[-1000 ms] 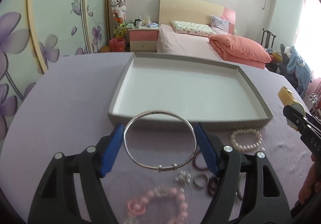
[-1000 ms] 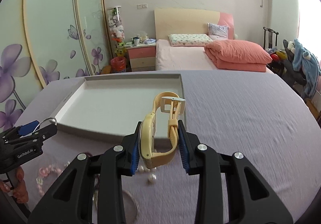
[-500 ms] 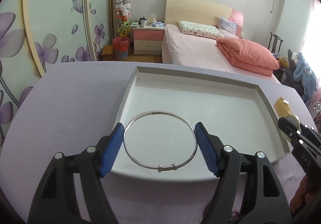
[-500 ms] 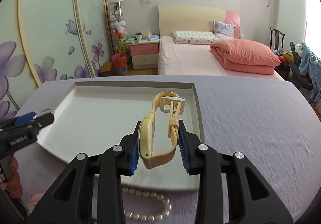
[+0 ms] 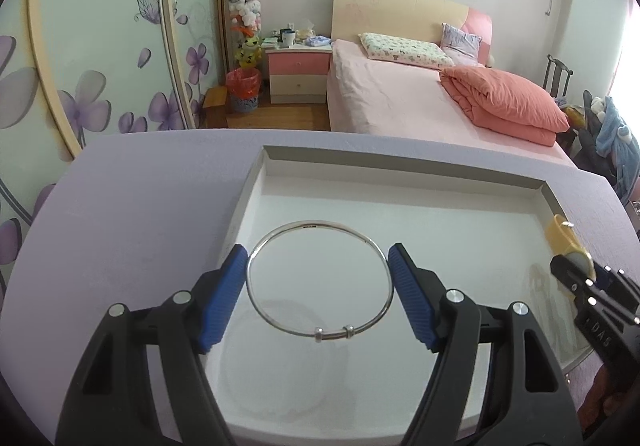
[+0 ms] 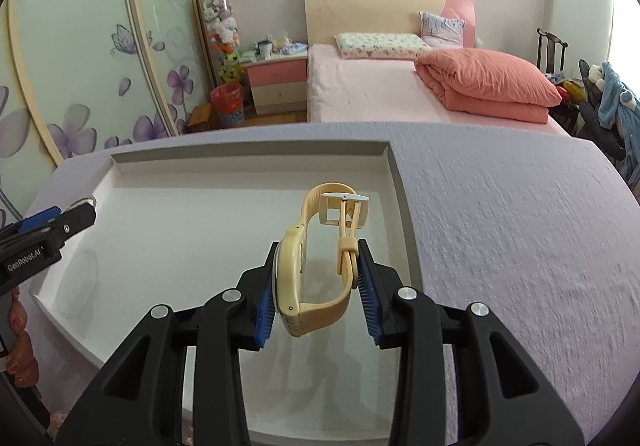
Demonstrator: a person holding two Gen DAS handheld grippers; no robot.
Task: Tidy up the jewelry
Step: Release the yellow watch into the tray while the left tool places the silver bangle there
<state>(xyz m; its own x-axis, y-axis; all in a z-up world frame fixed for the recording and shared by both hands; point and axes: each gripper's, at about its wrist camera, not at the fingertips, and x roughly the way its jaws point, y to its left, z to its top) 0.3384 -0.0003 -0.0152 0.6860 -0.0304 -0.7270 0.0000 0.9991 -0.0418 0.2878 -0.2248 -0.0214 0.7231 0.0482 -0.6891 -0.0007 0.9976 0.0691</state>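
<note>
A shallow grey-white tray (image 5: 400,170) (image 6: 248,162) lies on the lilac tablecloth. My left gripper (image 5: 318,282) is shut on a thin silver bangle (image 5: 276,238) and holds it level above the tray's left part; its shadow falls on the tray floor. My right gripper (image 6: 318,286) is shut on a cream-yellow wristwatch (image 6: 292,270) with a white buckle, above the tray's right part. The right gripper with the watch also shows at the right edge of the left wrist view (image 5: 576,270). The left gripper shows at the left edge of the right wrist view (image 6: 48,226).
The lilac tablecloth (image 6: 520,246) stretches to the right of the tray. Beyond the table are a pink bed (image 5: 400,98), a pink nightstand (image 5: 298,74) and flower-patterned wardrobe doors (image 5: 100,46). A chair with clothes (image 6: 600,102) stands at the right.
Both grippers have moved forward from the loose jewelry at the table's front to above the tray, still holding the bangle and the watch. The bracelets and beads have left view.
</note>
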